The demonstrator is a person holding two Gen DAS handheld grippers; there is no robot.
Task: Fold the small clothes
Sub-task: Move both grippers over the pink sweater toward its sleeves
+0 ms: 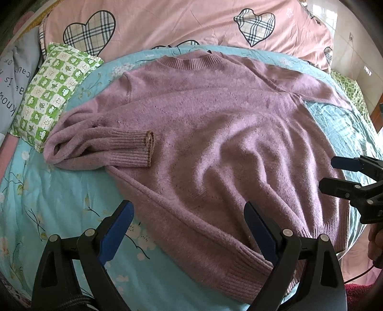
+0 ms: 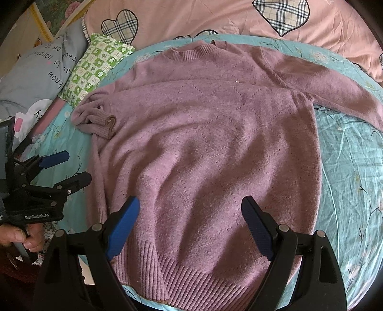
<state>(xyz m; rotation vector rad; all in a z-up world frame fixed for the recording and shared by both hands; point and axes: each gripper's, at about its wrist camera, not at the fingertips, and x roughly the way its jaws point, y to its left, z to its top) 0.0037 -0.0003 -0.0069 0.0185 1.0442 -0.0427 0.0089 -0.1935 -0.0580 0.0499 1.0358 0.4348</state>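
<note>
A mauve knitted sweater lies flat, front up, on a teal floral bedspread, neck at the far side. One sleeve is bunched at the picture's left, with its ribbed cuff doubled back onto the body. The other sleeve stretches out to the right. My left gripper stands open above the hem's left corner. My right gripper hangs open over the middle of the hem. Neither holds anything.
A green checked pillow and a grey printed pillow lie at the far left. A pink duvet with plaid hearts covers the bed's far side. A hand grips the left gripper's handle.
</note>
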